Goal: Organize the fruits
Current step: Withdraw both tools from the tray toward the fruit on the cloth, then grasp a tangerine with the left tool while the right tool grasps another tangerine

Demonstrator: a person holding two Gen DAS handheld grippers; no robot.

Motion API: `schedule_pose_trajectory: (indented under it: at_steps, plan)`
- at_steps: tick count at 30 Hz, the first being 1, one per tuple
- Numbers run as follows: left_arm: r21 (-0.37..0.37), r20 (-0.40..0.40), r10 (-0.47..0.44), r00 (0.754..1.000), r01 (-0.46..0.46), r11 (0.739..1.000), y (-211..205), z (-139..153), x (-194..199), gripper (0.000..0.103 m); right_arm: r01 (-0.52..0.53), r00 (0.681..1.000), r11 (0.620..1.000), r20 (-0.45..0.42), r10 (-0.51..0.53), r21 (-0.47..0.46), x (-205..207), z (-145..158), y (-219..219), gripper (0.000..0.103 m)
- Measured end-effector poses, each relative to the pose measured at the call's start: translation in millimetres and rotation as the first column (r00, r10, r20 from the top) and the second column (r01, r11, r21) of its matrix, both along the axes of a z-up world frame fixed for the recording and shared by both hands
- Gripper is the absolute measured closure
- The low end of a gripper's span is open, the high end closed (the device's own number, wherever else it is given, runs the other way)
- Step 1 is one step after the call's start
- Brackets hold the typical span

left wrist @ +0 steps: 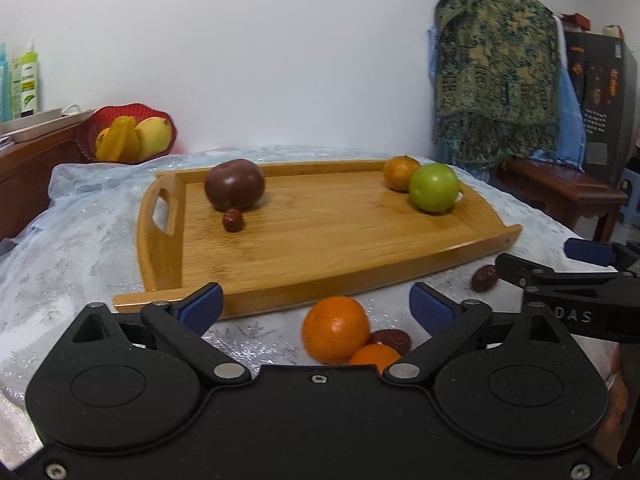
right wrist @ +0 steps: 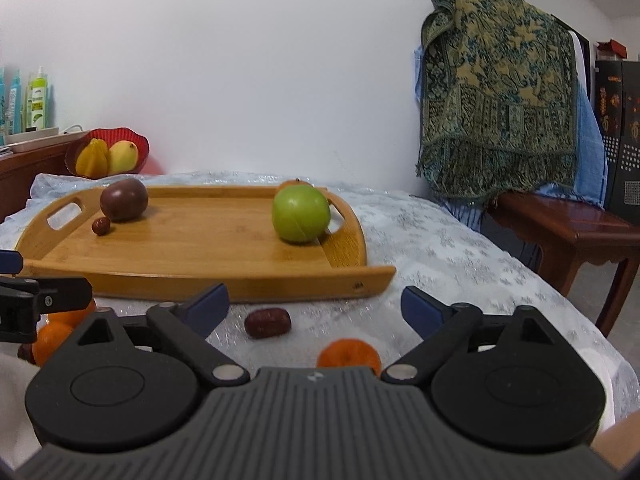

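Note:
A wooden tray lies on the table. It holds a dark purple fruit, a small red date, a green apple and a tangerine behind the apple. My left gripper is open above two oranges and a date on the cloth. My right gripper is open, with a date and a tangerine between its fingers' reach. Another date lies by the right gripper's fingers.
A red basket with yellow fruit stands at the back left. Bottles stand on a wooden cabinet at the left. A patterned cloth hangs over a chair beside a wooden bench at the right.

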State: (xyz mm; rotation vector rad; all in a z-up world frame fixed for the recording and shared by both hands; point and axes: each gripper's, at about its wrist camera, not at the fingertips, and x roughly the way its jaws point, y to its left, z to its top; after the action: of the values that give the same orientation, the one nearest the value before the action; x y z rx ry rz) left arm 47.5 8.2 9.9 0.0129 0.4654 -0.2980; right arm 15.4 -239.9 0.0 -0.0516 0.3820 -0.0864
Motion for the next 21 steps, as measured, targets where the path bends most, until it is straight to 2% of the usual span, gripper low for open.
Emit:
schedule_pose_trajectory:
  at_steps: [3, 9, 13, 15, 21]
  plan:
    - [0.010, -0.008, -0.022, 1.000, 0.023, 1.000, -3, -1, -3, 0.018, 0.004, 1.000, 1.000, -0.009, -0.004, 0.013, -2, -3, -3, 0.011]
    - [-0.025, -0.040, -0.053, 0.998, 0.052, 0.998, -2, -3, -6, 0.040, 0.021, 1.000, 1.000, -0.009, -0.021, 0.023, -9, -6, -6, 0.022]
    - [-0.058, -0.068, -0.045, 0.997, 0.041, 0.997, 2, -5, -3, 0.051, 0.061, 0.998, 0.997, 0.019, -0.062, 0.039, -15, -4, -10, 0.039]
    - [-0.079, -0.096, -0.038, 0.995, 0.030, 0.996, 5, -6, -1, 0.055, 0.076, 0.997, 0.996, 0.022, -0.077, 0.052, -17, -3, -13, 0.043]
    - [-0.164, -0.153, -0.031, 0.988, 0.006, 0.986, 16, -11, 8, 0.055, 0.084, 0.996, 0.993, -0.014, -0.084, 0.077, -17, -7, -14, 0.049]
